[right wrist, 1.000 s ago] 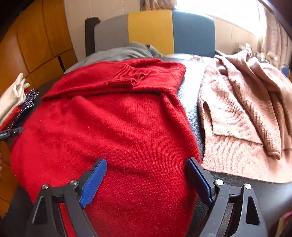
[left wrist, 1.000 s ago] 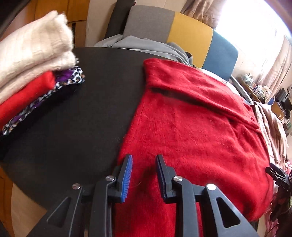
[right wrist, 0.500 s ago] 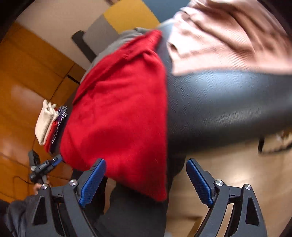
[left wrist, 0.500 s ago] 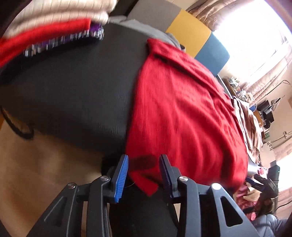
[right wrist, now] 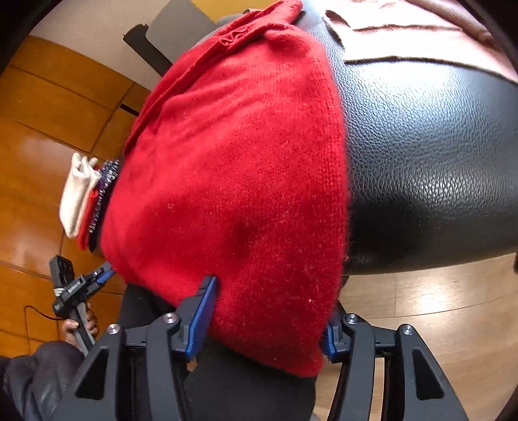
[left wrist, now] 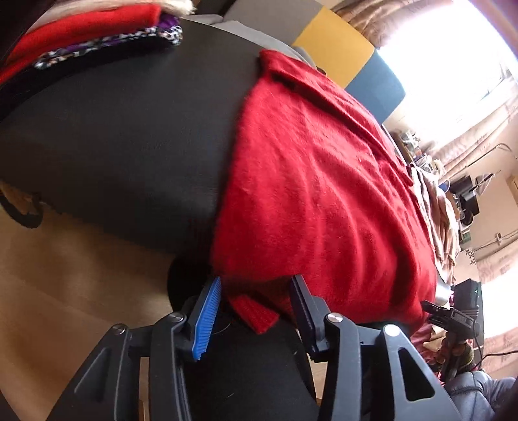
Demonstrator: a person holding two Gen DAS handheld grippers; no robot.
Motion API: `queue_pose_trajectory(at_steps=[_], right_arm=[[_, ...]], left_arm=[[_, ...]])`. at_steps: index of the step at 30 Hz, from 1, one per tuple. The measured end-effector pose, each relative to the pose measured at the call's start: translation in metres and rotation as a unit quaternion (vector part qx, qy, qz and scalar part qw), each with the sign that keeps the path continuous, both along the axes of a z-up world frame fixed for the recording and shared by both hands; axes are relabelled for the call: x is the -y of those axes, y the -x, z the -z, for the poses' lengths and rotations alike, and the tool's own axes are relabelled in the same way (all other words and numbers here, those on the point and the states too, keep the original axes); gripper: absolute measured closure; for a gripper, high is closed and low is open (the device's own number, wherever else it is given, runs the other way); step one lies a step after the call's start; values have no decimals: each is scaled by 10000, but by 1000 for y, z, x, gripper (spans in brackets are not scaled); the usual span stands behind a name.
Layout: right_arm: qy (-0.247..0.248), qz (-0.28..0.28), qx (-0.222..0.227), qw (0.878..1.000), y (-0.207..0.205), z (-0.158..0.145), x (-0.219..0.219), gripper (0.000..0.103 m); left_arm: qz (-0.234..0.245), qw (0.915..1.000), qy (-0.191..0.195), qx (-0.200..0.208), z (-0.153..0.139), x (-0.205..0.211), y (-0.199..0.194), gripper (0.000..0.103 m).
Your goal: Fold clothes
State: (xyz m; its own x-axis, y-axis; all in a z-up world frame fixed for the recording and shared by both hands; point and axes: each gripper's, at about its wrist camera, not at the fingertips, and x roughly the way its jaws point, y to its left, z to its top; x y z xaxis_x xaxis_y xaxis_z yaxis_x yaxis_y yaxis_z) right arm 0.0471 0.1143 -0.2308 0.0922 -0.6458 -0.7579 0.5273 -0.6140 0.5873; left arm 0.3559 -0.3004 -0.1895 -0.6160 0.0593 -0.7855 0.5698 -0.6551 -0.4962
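Observation:
A red knitted sweater (left wrist: 317, 181) lies on the black leather table (left wrist: 129, 136), its hem hanging over the near edge. My left gripper (left wrist: 255, 304) is open below the table edge, its fingers either side of the hanging ribbed hem corner (left wrist: 255, 315). In the right wrist view the same sweater (right wrist: 242, 181) droops over the edge, and my right gripper (right wrist: 265, 320) is open with its fingers wide around the hanging hem. The left gripper also shows at the left of that view (right wrist: 81, 285).
A stack of folded clothes (left wrist: 84, 35) sits at the table's far left. A pink-brown sweater (right wrist: 421, 29) lies on the table's right part. A multicoloured chair (left wrist: 340, 55) with grey cloth stands behind. Wooden floor (right wrist: 437, 307) lies below.
Both grippers have dropped from above the sweater to below the table's near edge and moved in around the hanging hem. The left gripper has opened a little wider.

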Motion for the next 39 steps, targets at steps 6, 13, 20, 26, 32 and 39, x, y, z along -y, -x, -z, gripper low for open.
queue_pose_trajectory(at_steps=[6, 13, 20, 26, 32, 39], right_arm=[[-196, -176, -187, 9995, -3, 4, 11, 62], [32, -465, -359, 9983, -17, -23, 18, 91], [904, -494, -454, 9936, -18, -76, 27, 92], [1589, -537, -441, 9848, -2, -116, 52, 92], [2124, -350, -595, 9747, 48, -152, 76, 92], [2045, 298, -458, 9773, 143, -135, 127, 92]], left_arm=[[281, 9989, -354, -108, 17, 7, 23, 56], [670, 9934, -872, -322, 11, -2, 22, 87], [905, 9830, -959, -1277, -51, -2, 8, 95], [1018, 9723, -648, -2003, -109, 17, 17, 95], [830, 9637, -525, -2483, -138, 69, 81, 96], [166, 9750, -668, -2114, -103, 151, 185, 96]])
